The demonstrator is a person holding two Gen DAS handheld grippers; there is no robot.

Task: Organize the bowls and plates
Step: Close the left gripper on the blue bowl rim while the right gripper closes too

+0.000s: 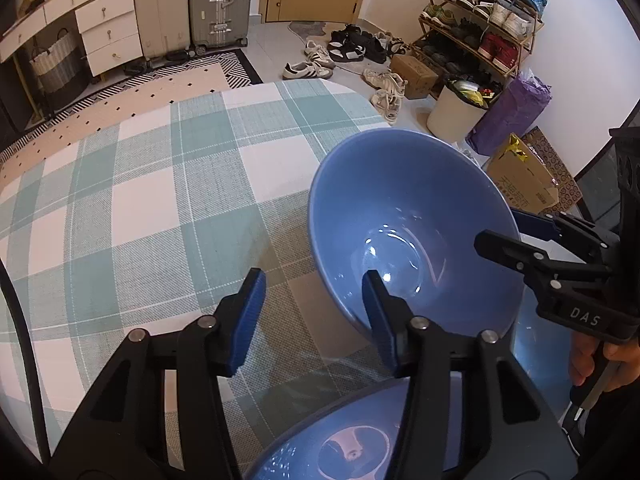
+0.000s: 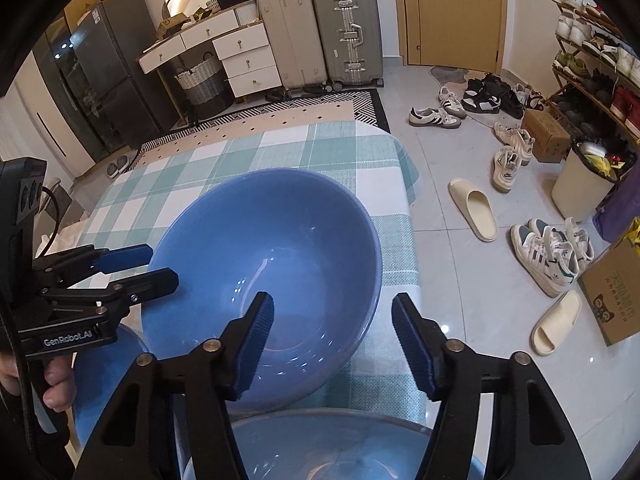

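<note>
The glossy blue ceramic bowl (image 2: 264, 268) rested on the checked table (image 1: 140, 184). Left gripper (image 1: 316, 320) fingers straddled its near rim, spread; right gripper (image 2: 332, 340) fingers likewise, spread.

Bright, even light; fisheye-warped, dark-vignetted edges.

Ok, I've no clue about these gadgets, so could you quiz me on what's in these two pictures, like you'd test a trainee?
1. True or false: the large blue bowl has food in it.
2. What covers the table? A) a red striped cloth B) a teal-and-white checked tablecloth C) bare wood
3. Which is clamped shut on the bowl: the left gripper, the right gripper, or neither?

Key: 1 false, the bowl is empty. 2 B. 3 neither: both are open, each with one finger over the bowl's inside and the other outside its rim.
</note>
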